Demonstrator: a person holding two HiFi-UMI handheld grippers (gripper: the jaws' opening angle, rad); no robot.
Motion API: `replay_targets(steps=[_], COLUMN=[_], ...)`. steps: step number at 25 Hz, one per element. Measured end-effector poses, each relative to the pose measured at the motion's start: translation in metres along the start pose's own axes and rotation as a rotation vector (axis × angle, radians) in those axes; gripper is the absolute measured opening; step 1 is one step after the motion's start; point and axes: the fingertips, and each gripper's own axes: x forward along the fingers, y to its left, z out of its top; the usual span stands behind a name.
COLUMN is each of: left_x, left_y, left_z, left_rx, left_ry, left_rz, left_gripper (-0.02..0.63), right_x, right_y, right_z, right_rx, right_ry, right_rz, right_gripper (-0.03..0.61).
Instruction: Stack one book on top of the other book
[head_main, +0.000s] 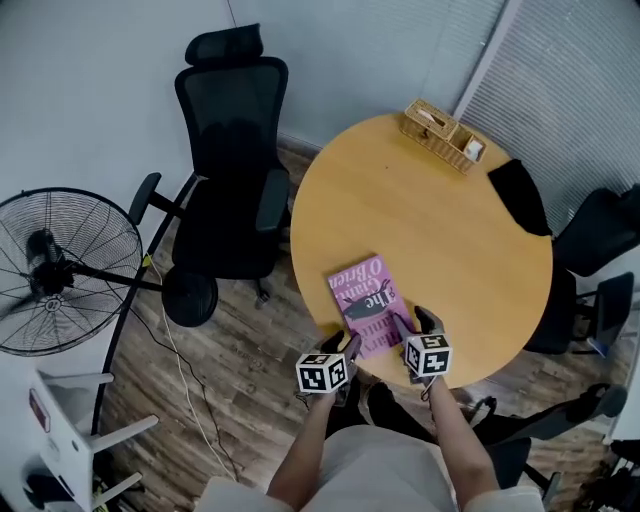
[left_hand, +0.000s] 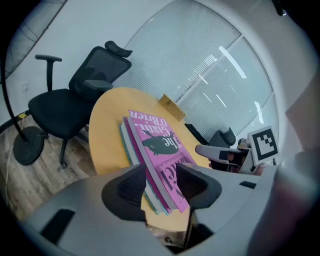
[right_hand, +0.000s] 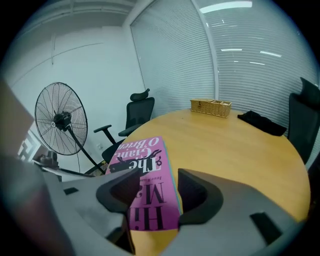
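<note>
Fingers (left_hand: 127, 187) on the left gripper (left_hand: 161, 186) are spread apart. The near corner of the book stack shows in the gap, but the pads aren't squeezing it afaict. Same w/ the right gripper (right_hand: 160, 192): its fingers (right_hand: 197, 192) are wide apart, the pink cover shows btwn them, and there's no pinch on it.

Books are already stacked. The pink book (head_main: 365, 300) lies flat on top of a teal-edged book (left_hand: 124, 137), cover up. The lower one only peeks out along one long side. The stack sits near the edge of the round wooden worktop (head_main: 430, 220) closest to the person, turned at a bit of an angle.

In the head view both grippers are at the near end of the stack, left one at the worktop edge and right one over the book's near corner. Arms come in from the bottom of the frame.

Other stuff:
- a wicker basket (head_main: 442, 134) at the far side of the worktop
- some black thing (head_main: 518, 195) lying near the right rim, can't tell what
- a black office chair (head_main: 230, 170) beside the worktop
- a big floor fan (head_main: 60, 270) further left
</note>
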Motion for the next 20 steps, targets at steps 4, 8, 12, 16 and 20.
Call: replay_targets(steps=[4, 8, 12, 16, 20], left_x=[-0.023, -0.040, -0.060, -0.089, -0.117], left_y=[-0.008, -0.016, -0.039, -0.060, -0.073], left_z=[-0.003, -0.007, -0.027, -0.051, -0.069], left_rx=[0.085, 0.163, 0.208, 0.268, 0.261], left_ry=[-0.032, -0.076, -0.103, -0.139, -0.186], left_rz=[-0.019, -0.019, -0.011, 0.039, 0.049], left_gripper=[0.198, 0.198, 0.198, 0.198, 0.198], right_x=[-0.035, -0.066, -0.102, -0.133, -0.158], right_y=[0.011, 0.027, 0.039, 0.045, 0.051], right_z=[-0.010, -0.032, -0.056, -0.076, -0.096], right_rx=[0.038, 0.053, 0.055, 0.065, 0.051], right_ry=[-0.044, -0.072, -0.102, -0.135, -0.151], right_rz=[0.026, 0.063, 0.091, 0.105, 0.114], right_gripper=[0.245, 0.245, 0.245, 0.245, 0.245])
